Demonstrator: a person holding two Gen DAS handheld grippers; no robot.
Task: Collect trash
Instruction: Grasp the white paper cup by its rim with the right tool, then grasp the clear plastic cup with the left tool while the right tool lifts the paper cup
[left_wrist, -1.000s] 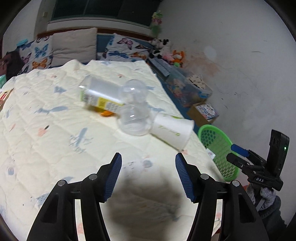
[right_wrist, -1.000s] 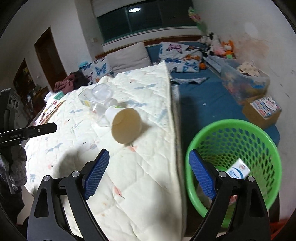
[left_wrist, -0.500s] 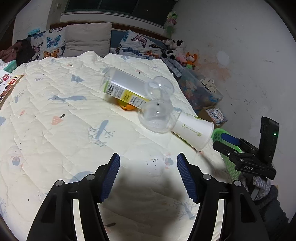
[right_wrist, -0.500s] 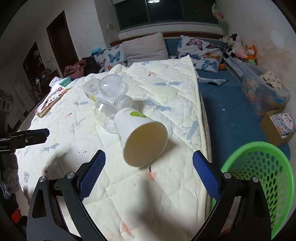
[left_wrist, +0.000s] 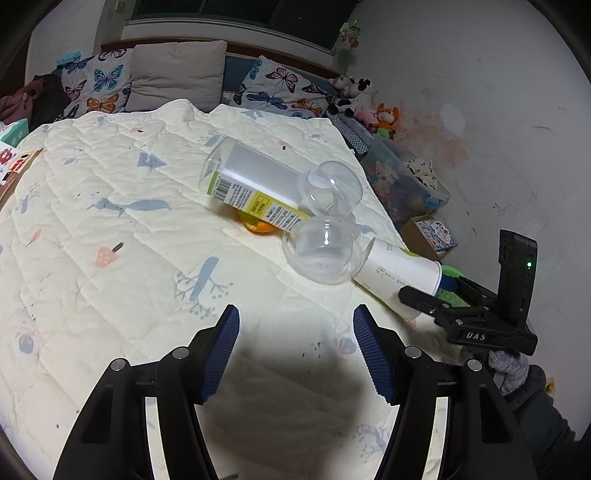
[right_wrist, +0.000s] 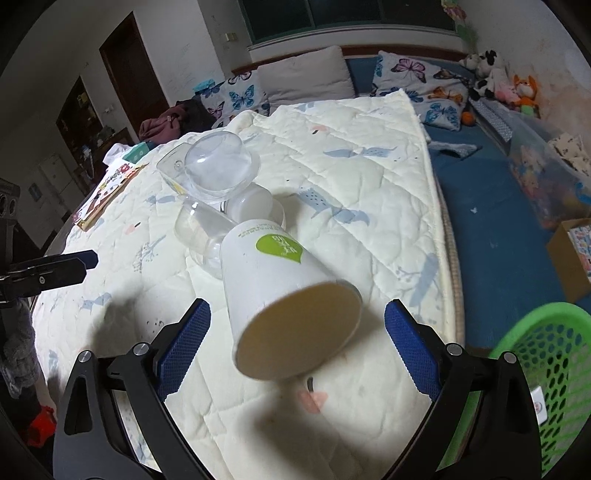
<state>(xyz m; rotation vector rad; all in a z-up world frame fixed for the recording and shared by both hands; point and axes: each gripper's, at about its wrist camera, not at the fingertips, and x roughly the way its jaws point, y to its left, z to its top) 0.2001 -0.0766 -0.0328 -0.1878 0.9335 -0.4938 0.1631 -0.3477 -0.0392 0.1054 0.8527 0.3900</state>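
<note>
**A:** So the right gripper (right_wrist: 297, 325) was spread wide, with the mouth of the paper cup (right_wrist: 284, 295) sitting right between its two blue pads. Nothing gripped yet. My guess at what could've gone wrong: the cup lay on its side on the quilt (right_wrist: 351, 155), so one pad nudging it first would've rolled it away, maybe off the bed's edge. Squeezing hard at the rim might've just crushed it.

**B:** And the left gripper (left_wrist: 295, 343)?

**A:** Also spread and holding nothing, hovering over bare quilt nearer the camera than the pile.

**B:** What did the cup look like?

**A:** White, green leaf logo, tan inside, looked empty. Its base was up against a clear plastic clamshell (right_wrist: 218, 173), with a labelled bottle (left_wrist: 251, 188) behind that. Bumping the cup could've shifted those too. The green basket (right_wrist: 546, 369) stood beside the bed to the right.
</note>
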